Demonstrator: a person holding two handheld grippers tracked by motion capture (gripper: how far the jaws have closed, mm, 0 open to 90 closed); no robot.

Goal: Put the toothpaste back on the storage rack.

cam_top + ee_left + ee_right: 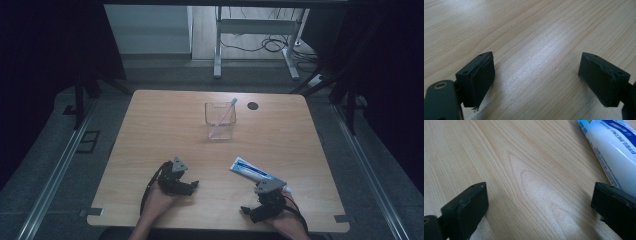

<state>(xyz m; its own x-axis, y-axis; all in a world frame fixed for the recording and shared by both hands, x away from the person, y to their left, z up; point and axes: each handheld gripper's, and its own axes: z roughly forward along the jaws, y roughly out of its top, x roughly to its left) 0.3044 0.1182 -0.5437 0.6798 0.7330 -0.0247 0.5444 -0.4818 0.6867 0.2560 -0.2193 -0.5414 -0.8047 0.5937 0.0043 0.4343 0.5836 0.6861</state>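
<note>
Both hand-held black two-jaw grippers rest low at the near edge of the pale wooden table (150, 120): left gripper (186, 184) spread wide over bare wood, right gripper (250, 210) equally wide, its jaw just beside the white-and-blue toothpaste tube (255, 172). Closing carelessly could nudge that tube away; farther off, the clear plastic cup (219, 121) with its slanting toothbrush (226, 114) looks easy to tip.

A wooden surface (150, 130) carries a clear plastic cup (219, 121) holding a toothbrush (226, 114), with a toothpaste tube (252, 171) nearer the front edge.
</note>
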